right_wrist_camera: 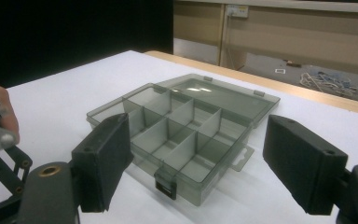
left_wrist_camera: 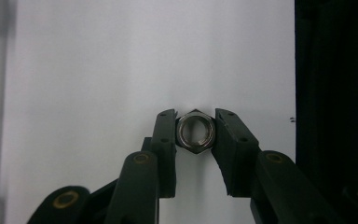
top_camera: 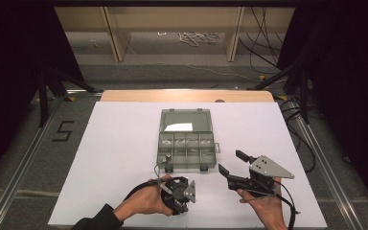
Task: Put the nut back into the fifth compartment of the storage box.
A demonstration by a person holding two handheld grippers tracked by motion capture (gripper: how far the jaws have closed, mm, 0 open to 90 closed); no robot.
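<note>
My left gripper (left_wrist_camera: pixel 195 133) clamps a hex nut (left_wrist_camera: pixel 195 132) flat-to-flat, bore facing the camera, just near-left of the open compartment box (top_camera: pixel 187 143). The box lies up and right of the nut. My right gripper (top_camera: pixel 230 162) is spread, empty, beside the box's near-right corner.

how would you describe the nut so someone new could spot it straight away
Start at the white table and find the clear compartment box lying open at its middle. Nearer the person, the left tongs are shut on the nut. It is a silvery, shiny, six-sided ring with a threaded hole, the one metal piece between black jaws.
</note>
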